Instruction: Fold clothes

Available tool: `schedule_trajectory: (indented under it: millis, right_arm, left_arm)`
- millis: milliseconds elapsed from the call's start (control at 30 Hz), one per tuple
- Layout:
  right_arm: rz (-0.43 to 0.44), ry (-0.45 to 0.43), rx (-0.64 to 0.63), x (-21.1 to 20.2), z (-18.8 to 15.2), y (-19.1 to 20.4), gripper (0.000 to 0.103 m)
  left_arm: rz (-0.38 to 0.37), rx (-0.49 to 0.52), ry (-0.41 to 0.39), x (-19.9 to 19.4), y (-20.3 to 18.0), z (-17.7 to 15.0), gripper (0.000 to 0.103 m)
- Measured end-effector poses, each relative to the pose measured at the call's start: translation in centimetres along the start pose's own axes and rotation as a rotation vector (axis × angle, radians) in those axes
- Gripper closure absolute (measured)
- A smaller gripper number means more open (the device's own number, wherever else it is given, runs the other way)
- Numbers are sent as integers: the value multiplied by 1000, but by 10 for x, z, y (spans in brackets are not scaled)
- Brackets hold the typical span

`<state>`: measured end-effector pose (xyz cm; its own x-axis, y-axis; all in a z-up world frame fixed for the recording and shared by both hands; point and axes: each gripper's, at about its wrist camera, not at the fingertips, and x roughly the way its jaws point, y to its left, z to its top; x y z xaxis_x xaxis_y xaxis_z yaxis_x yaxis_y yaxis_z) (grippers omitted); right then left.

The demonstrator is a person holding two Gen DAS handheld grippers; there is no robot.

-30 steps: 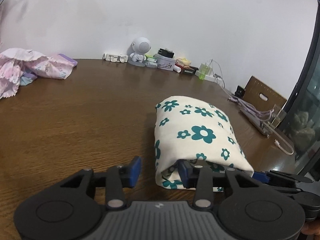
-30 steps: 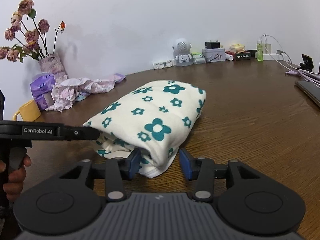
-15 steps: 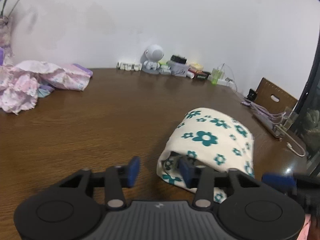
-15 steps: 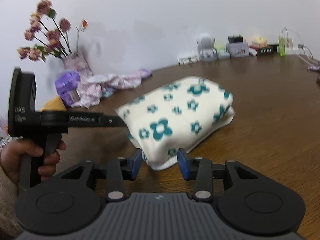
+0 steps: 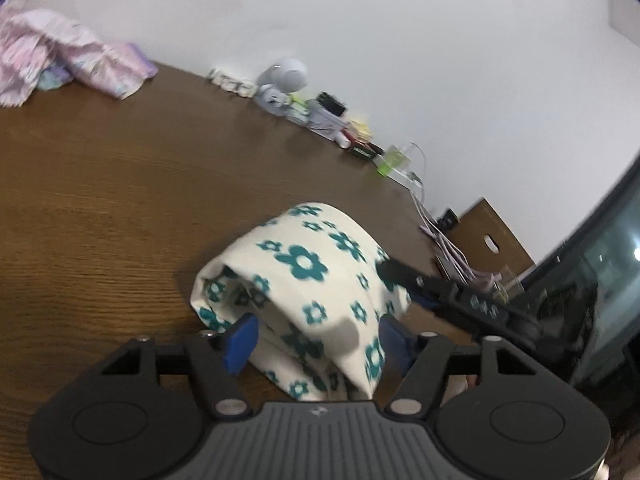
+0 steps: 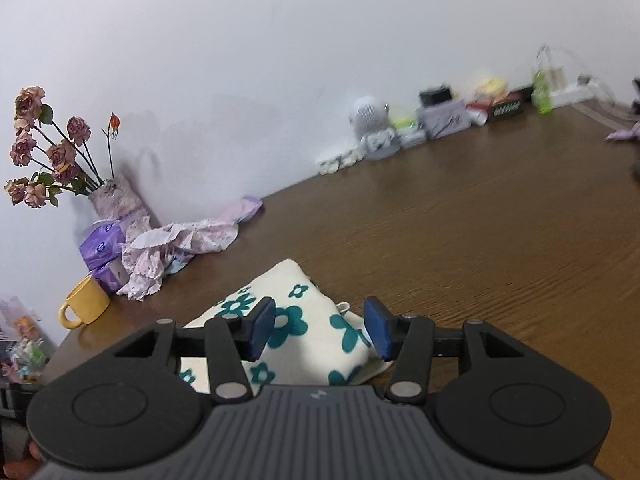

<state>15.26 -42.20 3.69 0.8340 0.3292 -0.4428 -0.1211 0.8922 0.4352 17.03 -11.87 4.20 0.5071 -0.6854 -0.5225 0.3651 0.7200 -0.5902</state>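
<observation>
1. Lying on the brown wooden table (image 5: 100, 208) is the folded cream garment (image 5: 308, 280) with teal flowers, a soft rounded bundle whose open end faces the left wrist camera.
2. The left gripper (image 5: 318, 338) has its blue fingers (image 5: 240, 338) spread wide, one on each side of the bundle's near end. The cloth sits between them, but whether the pads press it I cannot tell — the jaws look parted, not pinching.
3. The right gripper (image 6: 320, 330) is spread the same way, its blue pads (image 6: 378, 334) either side of the garment's (image 6: 280, 320) corner and well apart from each other.
4. From the left wrist view, the right gripper's (image 5: 460, 300) black body reaches in against the far side of the bundle.
5. Further back sits a crumpled pink floral cloth (image 6: 176, 248) beside purple tissue packs (image 6: 102, 250), a yellow mug (image 6: 86, 306) and a vase of dried roses (image 6: 52, 152).
6. Along the wall stands a small white robot figure (image 6: 370, 128) with boxes and a green bottle (image 6: 540, 92) — all blurred, as both views are tilted.
7. Cables (image 5: 444, 240) trail along the table's right edge in the left view.
</observation>
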Motion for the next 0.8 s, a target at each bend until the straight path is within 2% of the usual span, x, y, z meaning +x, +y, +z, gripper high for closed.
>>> schedule_trajectory:
  millis: [67,100,267,400,500,600,700,800]
  right_arm:
    - [24,22,20,4,-2,-3,66]
    - [28,30,21,2,-4,-3,67]
    - [86,67,60,-14,-24,8,75]
    - [151,132,51,-18,-43,34,76]
    - [208,190,21,-11,-58,61,76]
    - [249,219,-1,1,-68,82,76]
    - [272,237,-31,10,-70,96,72]
    - [285,219,-60,-3,-71,100,66]
  left_arm:
    - [12,-15,-12,3,7,9,68]
    - [24,-15,-17,4,10,14,69]
    - [125,51,-44,7,23,52,69]
    - [189,51,-100,-4,30,68,66]
    - [195,66,-154,-24,31,62,56]
    - [219,117,-180,-44,27,47,54]
    - [229,170,-179,-63,19,26,51]
    - [208,247,-147,-73,6,3,50]
